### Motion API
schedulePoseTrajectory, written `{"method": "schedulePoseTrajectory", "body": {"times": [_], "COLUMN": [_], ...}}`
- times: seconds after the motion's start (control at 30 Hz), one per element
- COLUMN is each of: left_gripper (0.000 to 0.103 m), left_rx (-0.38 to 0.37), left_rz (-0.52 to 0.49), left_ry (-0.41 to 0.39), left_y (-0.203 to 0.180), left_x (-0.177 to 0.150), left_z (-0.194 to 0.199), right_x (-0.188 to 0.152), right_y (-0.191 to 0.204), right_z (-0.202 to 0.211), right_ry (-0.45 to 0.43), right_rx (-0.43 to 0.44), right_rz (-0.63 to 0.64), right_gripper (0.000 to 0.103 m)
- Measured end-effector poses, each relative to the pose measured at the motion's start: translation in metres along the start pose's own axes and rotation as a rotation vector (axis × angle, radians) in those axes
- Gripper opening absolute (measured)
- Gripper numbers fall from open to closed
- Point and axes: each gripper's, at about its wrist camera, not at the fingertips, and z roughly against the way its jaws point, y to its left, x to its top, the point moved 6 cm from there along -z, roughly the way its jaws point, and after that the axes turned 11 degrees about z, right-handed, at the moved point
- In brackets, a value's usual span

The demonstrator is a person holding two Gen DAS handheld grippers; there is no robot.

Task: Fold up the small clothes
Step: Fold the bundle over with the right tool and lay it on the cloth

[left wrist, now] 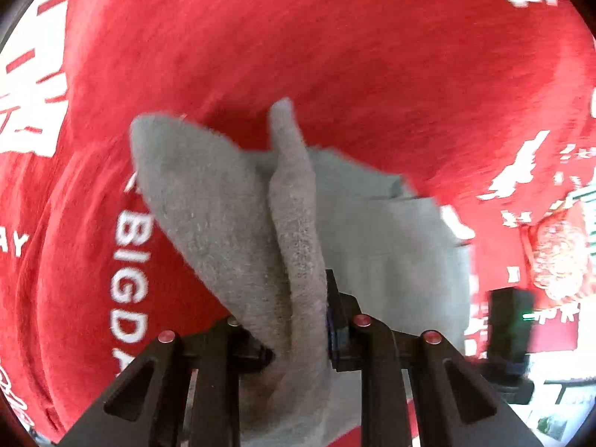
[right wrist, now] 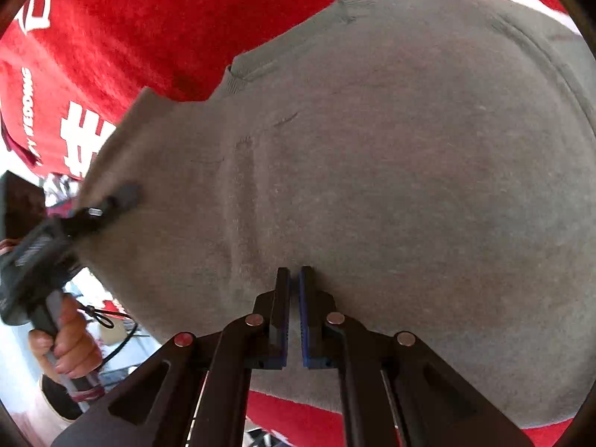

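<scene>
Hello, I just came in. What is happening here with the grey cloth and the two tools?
A person is folding a small grey garment on a red printed cloth. The left gripper has pinched a fold of the garment's edge and holds it raised off the cloth. The right gripper is shut, with its tips at the garment's flat middle; I cannot tell whether it pinches any fabric. The person's hand holds the left gripper's handle.

A: From where is each view taken?
B: From each gripper, steeply downward, very close to the grey garment.
A: What is shared?
B: That garment and the red cloth.
</scene>
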Motion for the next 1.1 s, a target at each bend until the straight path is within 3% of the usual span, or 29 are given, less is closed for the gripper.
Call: {"method": "schedulePoseTrajectory", "body": {"times": [0.2,0.23,0.27,0.4,0.47,0.6,0.73,0.8,0.83,0.87,0.9,0.93,0.97,1.03,1.1], "left_gripper": [0.023,0.022,0.015,0.015,0.015,0.015,0.015,0.015,0.015,0.022,0.037,0.083,0.103,0.103,0.103], "left_rx": [-0.082,-0.103,-0.122,-0.136,-0.1,0.004,0.024,0.04,0.057,0.081,0.118,0.148,0.188,0.216,0.241], "left_rz": [-0.134,-0.157,-0.175,-0.258,-0.304,-0.376,-0.409,-0.405,-0.396,-0.382,-0.367,-0.354,-0.333,-0.319,-0.281], "left_ry": [-0.003,0.008,0.016,0.075,0.113,0.171,0.104,0.069,0.051,0.034,0.016,-0.006,-0.067,-0.133,-0.125], "left_y": [-0.092,-0.111,-0.125,-0.183,-0.203,-0.211,-0.196,-0.189,-0.182,-0.176,-0.167,-0.16,-0.149,-0.135,-0.118], "left_x": [-0.008,-0.012,-0.015,-0.036,-0.05,-0.077,-0.082,-0.076,-0.071,-0.066,-0.06,-0.055,-0.048,-0.042,-0.036], "left_z": [0.0,-0.007,-0.012,-0.053,-0.086,-0.125,-0.097,-0.079,-0.071,-0.064,-0.058,-0.053,-0.042,-0.029,-0.028], "right_x": [-0.002,-0.003,-0.004,-0.012,-0.016,-0.027,-0.031,-0.03,-0.028,-0.025,-0.024,-0.018,-0.014,-0.01,-0.004], "right_y": [-0.021,-0.026,-0.035,-0.069,-0.085,-0.11,-0.126,-0.132,-0.136,-0.138,-0.14,-0.137,-0.135,-0.132,-0.127], "right_z": [0.034,0.04,0.05,0.075,0.077,0.073,0.079,0.083,0.088,0.091,0.094,0.093,0.091,0.084,0.076], "right_ry": [-0.079,-0.091,-0.111,-0.166,-0.17,-0.169,-0.198,-0.223,-0.233,-0.24,-0.237,-0.223,-0.21,-0.161,-0.106], "right_rx": [0.078,0.082,0.085,0.093,0.103,0.165,0.26,0.339,0.366,0.397,0.418,0.427,0.423,0.402,0.388], "right_rz": [-0.063,-0.074,-0.089,-0.143,-0.189,-0.272,-0.324,-0.366,-0.376,-0.378,-0.376,-0.363,-0.348,-0.312,-0.283], "right_gripper": [0.007,0.007,0.007,0.007,0.008,0.009,0.012,0.039,0.064,0.067,0.067,0.067,0.067,0.067,0.067]}}
